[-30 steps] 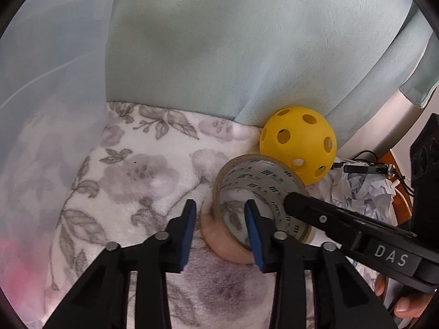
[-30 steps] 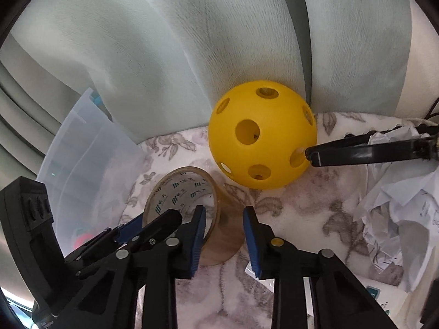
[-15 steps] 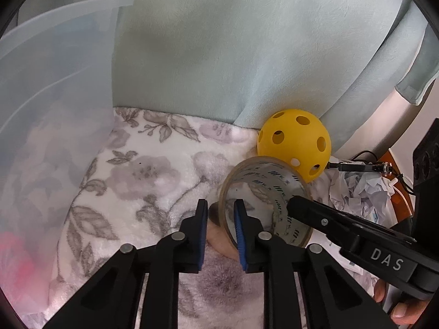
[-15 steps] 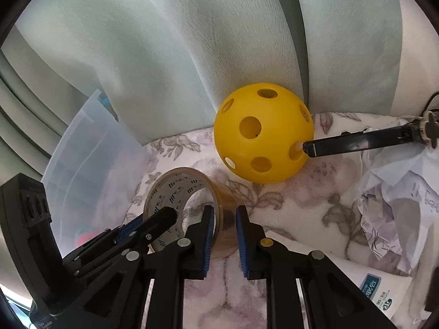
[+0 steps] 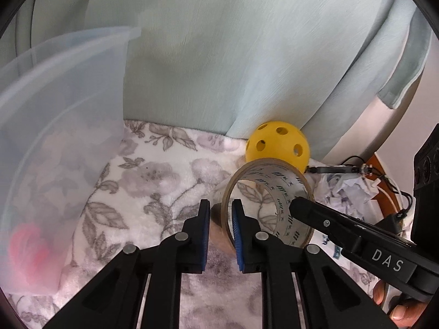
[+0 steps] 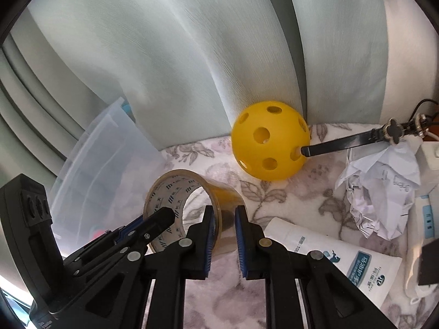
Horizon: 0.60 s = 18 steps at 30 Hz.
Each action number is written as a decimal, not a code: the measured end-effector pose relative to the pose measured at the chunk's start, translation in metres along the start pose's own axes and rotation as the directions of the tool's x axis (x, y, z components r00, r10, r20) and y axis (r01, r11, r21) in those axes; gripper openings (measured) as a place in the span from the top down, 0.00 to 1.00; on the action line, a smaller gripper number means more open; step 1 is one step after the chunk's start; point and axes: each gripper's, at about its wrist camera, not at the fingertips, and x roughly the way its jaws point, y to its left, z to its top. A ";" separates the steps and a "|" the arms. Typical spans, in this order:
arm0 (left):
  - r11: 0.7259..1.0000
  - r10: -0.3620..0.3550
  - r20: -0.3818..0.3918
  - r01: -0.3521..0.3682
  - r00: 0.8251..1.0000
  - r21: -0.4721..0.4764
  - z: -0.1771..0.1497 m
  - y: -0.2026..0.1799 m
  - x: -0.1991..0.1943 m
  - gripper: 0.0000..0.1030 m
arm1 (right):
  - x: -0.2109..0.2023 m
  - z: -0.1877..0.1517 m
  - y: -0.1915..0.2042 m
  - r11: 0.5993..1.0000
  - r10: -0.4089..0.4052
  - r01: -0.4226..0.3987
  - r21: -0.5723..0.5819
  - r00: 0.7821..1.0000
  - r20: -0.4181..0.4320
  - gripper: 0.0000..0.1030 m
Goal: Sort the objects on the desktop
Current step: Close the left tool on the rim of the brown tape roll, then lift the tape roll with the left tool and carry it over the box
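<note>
Clear brown-tinted roll of packing tape stands on edge, gripped from two sides: left tongs clamped on its near wall, one pad inside the ring and one outside; right tongs clamped likewise on the opposite wall. Both pairs have just been closing onto the wall. Whether the roll rests on the floral fleece-covered surface or hangs just above it, cannot tell. Translucent plastic storage bin is nearby on the left, something pink inside, blurred. Judgement: sorting barely begun. Tape is secured but not yet binned. On the surface, unsorted: yellow perforated plastic ball against the pale green curtain, crumpled white paper, white printed packet.
</note>
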 end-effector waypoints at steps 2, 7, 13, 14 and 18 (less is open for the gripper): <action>1.000 -0.001 0.011 0.001 1.000 0.002 0.000 -0.002 -0.009 0.84 | -0.008 -0.001 0.005 1.000 0.002 -0.002 -0.002 1.000 0.010 0.84; 1.000 -0.010 0.051 0.009 0.999 0.002 0.000 -0.005 -0.037 0.84 | -0.034 -0.003 0.020 1.000 0.013 -0.012 -0.018 0.999 0.041 0.83; 1.000 -0.014 0.108 0.014 0.994 0.000 0.001 -0.002 -0.075 0.84 | -0.061 -0.005 0.048 0.998 0.030 -0.025 -0.054 0.996 0.083 0.84; 1.000 -0.013 0.122 0.013 0.993 0.001 0.001 0.000 -0.083 0.84 | -0.066 -0.006 0.053 0.998 0.034 -0.029 -0.063 0.995 0.090 0.83; 1.000 -0.008 0.166 0.007 0.986 0.006 0.002 0.005 -0.111 0.84 | -0.085 -0.008 0.074 0.994 0.052 -0.040 -0.100 0.992 0.118 0.83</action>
